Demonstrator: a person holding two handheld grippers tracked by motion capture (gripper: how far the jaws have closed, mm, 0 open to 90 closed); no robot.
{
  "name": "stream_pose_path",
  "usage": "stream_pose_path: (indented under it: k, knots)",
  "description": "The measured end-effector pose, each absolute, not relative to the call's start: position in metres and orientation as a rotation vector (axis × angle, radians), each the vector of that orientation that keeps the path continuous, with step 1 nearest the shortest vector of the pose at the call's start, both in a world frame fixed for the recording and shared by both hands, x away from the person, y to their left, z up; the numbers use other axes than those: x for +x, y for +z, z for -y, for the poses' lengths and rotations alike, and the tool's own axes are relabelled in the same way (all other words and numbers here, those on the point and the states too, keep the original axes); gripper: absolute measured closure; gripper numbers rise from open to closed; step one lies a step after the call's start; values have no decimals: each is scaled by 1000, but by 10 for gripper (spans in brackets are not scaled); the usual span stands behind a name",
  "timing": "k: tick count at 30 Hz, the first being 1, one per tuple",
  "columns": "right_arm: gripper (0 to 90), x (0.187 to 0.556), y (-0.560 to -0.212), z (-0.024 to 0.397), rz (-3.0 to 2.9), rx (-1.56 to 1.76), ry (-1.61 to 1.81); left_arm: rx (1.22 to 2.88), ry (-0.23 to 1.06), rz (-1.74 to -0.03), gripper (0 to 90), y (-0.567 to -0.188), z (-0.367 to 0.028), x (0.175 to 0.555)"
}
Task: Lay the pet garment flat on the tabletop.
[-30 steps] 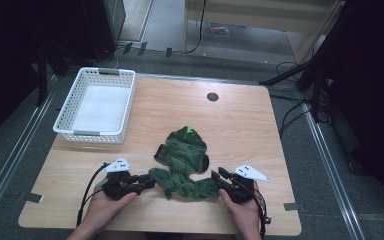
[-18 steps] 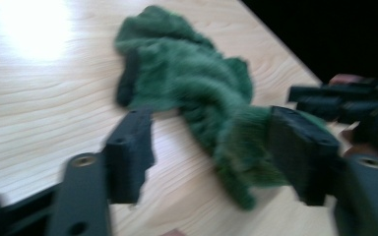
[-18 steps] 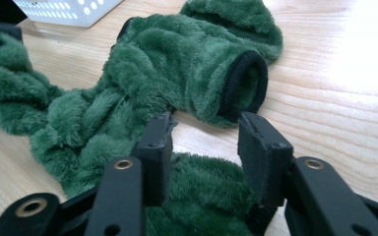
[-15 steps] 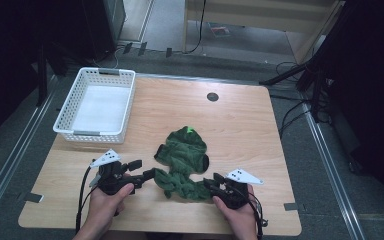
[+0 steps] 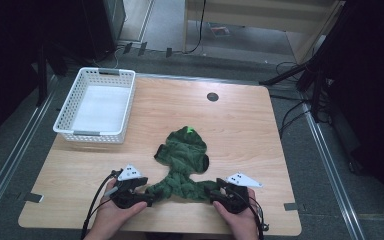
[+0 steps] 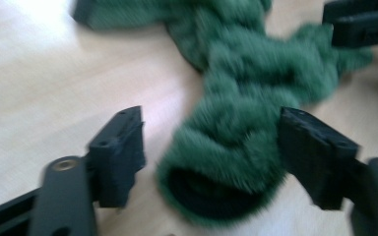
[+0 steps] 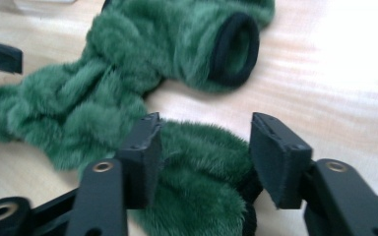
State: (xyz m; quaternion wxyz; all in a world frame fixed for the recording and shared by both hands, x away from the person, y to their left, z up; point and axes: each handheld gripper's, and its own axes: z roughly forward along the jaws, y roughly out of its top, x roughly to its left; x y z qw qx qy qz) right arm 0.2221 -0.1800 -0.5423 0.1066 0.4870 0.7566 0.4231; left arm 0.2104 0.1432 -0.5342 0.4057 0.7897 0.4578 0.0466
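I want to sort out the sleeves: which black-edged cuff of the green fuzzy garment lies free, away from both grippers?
The cuff beside the garment's body, its round opening plain in the right gripper view. The other two lie between the jaws of the left gripper and right gripper.

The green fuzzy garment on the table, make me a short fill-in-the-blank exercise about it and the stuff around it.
1. The fuzzy garment lying on the wooden table is ____ in colour.
2. The white basket stands at the table's far ____ corner in the high view.
3. The cuff at the sleeve end between the left gripper jaws is ____ in colour.

Missing words: green; left; black
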Motion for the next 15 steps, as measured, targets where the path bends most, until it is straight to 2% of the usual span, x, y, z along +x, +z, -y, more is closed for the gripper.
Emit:
stream_pose_path:
  k: [1,3,4,5,6,8,9,11,13,15]
  knots:
    - [420,222,-542,180,-2228,1434,1246,2003,121,-1144,335,-536,-143,209]
    - [435,219,-545,180,-2236,1428,1235,2054,158,-1112,424,-539,-142,206]
    - [529,217,-545,178,-2248,1407,1204,2068,180,-1097,540,-539,-142,205]
    - [529,217,-545,178,-2248,1407,1204,2072,190,-1079,540,-540,-142,205]
    - [684,216,-546,176,-2267,1381,1179,2076,188,-1066,681,-540,-142,205]
    - [820,215,-546,175,-2291,1358,1170,2095,222,-1046,764,-541,-143,207]
    - [820,215,-546,175,-2291,1358,1170,2099,221,-1038,764,-541,-145,209]
    - [882,215,-544,177,-2303,1365,1156,2114,248,-1037,791,-540,-149,213]
    - [891,215,-541,180,-2306,1370,1131,2119,271,-1038,791,-540,-155,215]
    - [883,214,-540,184,-2306,1378,1126,2092,201,-1026,760,-542,-161,217]
